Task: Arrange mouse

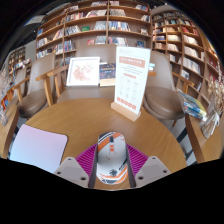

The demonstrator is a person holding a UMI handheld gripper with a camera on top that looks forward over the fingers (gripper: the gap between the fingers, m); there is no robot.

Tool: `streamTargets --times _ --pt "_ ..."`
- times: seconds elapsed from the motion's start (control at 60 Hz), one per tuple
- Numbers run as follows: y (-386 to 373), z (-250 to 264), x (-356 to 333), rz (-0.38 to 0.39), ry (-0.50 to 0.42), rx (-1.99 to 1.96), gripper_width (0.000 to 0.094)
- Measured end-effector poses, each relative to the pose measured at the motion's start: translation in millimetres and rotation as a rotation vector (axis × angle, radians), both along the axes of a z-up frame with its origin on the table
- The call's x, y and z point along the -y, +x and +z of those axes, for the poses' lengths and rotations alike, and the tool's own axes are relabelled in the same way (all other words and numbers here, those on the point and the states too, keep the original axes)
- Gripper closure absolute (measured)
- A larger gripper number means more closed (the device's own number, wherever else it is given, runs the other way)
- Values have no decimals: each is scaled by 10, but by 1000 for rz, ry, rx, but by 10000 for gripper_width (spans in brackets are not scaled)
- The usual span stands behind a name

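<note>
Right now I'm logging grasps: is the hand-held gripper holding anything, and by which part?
Yes: the hand-held gripper holds the mouse, its fingers pressing the mouse's two sides.

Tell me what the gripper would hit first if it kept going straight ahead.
Probably the standing sign at the table's far side. The gripper holds the mouse between its fingers, and the tabletop ahead looks free until that sign, though depth is hard to judge.

Lower centre of the frame: a grey-and-white computer mouse with orange trim (112, 158) sits between the two fingers (112, 172), on the round wooden bench (100, 120). Lower left, left of the fingers: a white rectangular mouse mat (37, 143) lies on the bench. At the bench's far edge, right of centre: an upright white sign stand (130, 83); to its left, a smaller framed display card (83, 71). Behind both, across the upper frame: tall wooden bookshelves filled with books (100, 25).
</note>
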State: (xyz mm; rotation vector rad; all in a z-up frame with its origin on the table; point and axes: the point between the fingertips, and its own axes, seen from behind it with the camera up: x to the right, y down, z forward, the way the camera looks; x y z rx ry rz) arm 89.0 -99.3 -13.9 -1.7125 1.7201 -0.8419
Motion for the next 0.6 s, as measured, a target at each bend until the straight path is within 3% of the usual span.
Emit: streamTargets --times 0.183,0.383,0.6 --pt "-147 446 -210 11 26 36 505" --pt "-339 1063 -1194 118 89 90 503" --pt "-431 594 -2315 214 98 23 506"
